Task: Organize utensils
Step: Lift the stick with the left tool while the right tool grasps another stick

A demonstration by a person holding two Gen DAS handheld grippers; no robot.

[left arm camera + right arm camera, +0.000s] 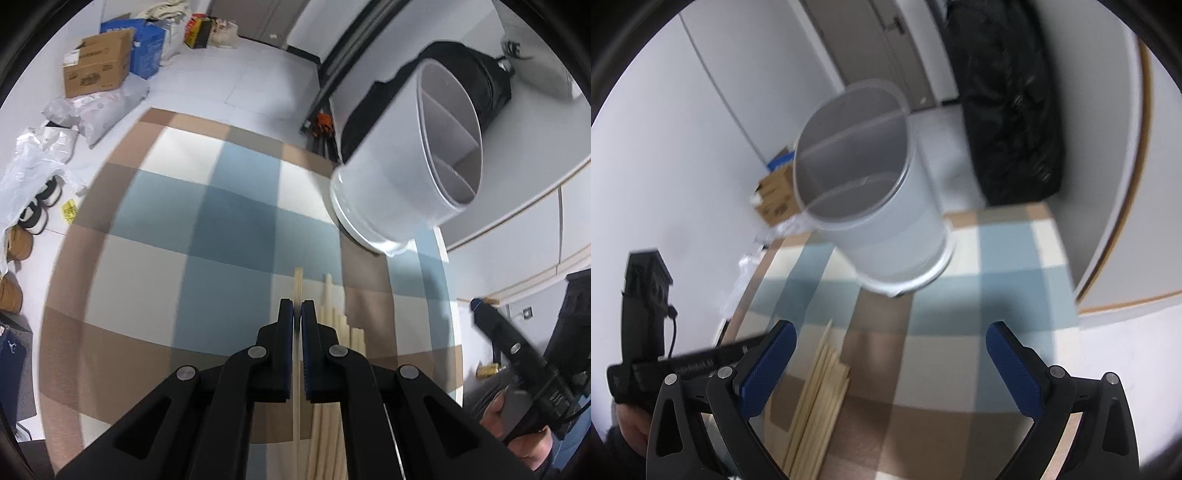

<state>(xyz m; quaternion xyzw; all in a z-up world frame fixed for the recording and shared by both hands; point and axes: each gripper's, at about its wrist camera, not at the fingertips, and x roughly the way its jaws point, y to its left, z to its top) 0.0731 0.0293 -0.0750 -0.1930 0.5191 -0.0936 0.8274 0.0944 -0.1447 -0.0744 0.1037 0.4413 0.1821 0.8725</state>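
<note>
From the left wrist, the left tool pinches one chopstick above the chopstick pile, short of the white holder; a thin grip could let it swivel or drop. From the right wrist, the right tool gapes wide and empty before the holder; it might knock the holder.

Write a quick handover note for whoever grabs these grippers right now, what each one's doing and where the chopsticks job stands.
Left gripper: shut on one chopstick from the pile.
Right gripper: open, holding nothing, above the checked tablecloth.
Chopsticks: loose pile on the cloth, near you.
Holder: white, divided, beyond the pile; no chopsticks visible inside.
Done: first chopstick gripped.
Left: drop it in the holder, then the others.
</note>
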